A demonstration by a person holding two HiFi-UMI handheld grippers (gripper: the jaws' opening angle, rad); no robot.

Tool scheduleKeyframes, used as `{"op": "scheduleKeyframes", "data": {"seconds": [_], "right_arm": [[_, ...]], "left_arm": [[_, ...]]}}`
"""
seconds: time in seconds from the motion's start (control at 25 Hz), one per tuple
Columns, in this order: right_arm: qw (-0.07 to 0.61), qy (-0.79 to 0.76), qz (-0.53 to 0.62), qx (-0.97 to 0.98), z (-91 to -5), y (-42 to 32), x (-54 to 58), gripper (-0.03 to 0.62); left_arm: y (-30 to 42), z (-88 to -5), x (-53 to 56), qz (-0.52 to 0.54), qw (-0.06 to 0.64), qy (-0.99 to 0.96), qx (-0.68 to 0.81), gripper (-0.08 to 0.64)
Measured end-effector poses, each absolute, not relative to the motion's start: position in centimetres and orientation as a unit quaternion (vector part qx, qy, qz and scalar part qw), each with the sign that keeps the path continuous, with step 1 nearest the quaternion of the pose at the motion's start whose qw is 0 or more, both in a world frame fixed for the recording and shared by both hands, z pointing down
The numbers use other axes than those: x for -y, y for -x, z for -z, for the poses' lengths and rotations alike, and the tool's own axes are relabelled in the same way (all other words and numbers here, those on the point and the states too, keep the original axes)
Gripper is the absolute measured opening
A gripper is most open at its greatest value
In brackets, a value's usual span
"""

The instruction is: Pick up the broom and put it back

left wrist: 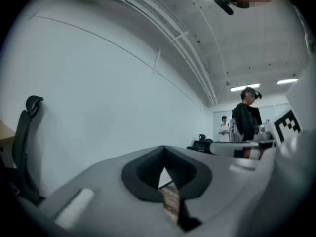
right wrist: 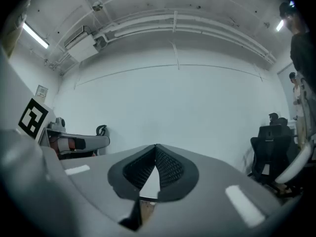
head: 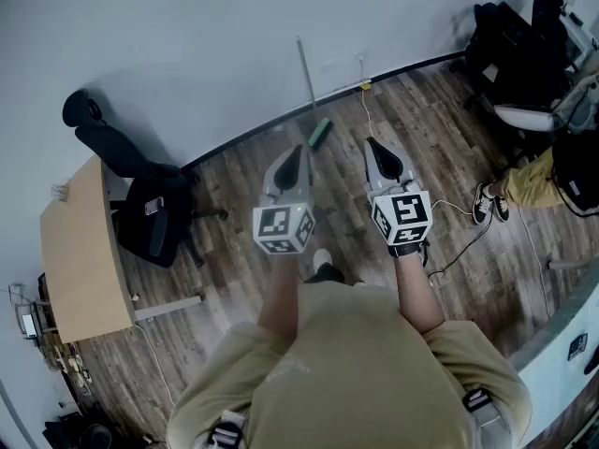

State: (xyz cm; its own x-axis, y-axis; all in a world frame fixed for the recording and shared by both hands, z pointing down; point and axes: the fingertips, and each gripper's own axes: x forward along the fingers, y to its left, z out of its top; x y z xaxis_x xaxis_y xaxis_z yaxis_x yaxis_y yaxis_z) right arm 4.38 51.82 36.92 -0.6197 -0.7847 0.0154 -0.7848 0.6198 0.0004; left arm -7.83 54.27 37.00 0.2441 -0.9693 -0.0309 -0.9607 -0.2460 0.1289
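Note:
The broom [head: 308, 79] leans upright against the white wall, its thin grey handle rising above a green head [head: 320, 134] that rests on the wooden floor. My left gripper [head: 295, 150] is held level just left of the broom head, apart from it. My right gripper [head: 372, 144] is level to the head's right. In the left gripper view the left gripper [left wrist: 164, 150] has its jaws shut tip to tip with nothing between them. The right gripper [right wrist: 156, 149] is shut and empty too. Neither gripper view shows the broom.
A black office chair [head: 142, 204] stands beside a wooden desk [head: 82, 251] at the left. A seated person [head: 524, 181] and more black chairs [head: 513, 45] are at the right. A cable [head: 459, 211] trails over the floor. People stand far off [left wrist: 248, 118].

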Motion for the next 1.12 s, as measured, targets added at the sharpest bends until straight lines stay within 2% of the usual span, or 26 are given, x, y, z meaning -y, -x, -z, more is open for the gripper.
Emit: {"op": "scheduleKeyframes", "data": {"seconds": [0.28,0.52,0.84,1.12], "right_arm": [[0.012,-0.434,-0.012,0.901,-37.0,2.7,-47.4,0.005],[0.029,-0.424,-0.035,0.905,-39.7,7.0,-44.7,0.005],[0.015,-0.394,-0.067,0.917,-40.7,8.2,-35.9,0.005],[-0.026,-0.343,-0.044,0.938,-36.1,10.2,-23.4,0.005]], "left_arm": [[14.0,-36.4,-49.7,0.042,0.023,-0.789,0.612,0.002],[17.6,-38.7,-46.8,0.042,0.048,-0.786,0.615,0.002],[18.6,-39.9,-39.8,0.03,0.054,-0.774,0.63,0.002],[18.8,-36.5,-27.6,0.022,0.022,-0.757,0.653,0.002]]}}
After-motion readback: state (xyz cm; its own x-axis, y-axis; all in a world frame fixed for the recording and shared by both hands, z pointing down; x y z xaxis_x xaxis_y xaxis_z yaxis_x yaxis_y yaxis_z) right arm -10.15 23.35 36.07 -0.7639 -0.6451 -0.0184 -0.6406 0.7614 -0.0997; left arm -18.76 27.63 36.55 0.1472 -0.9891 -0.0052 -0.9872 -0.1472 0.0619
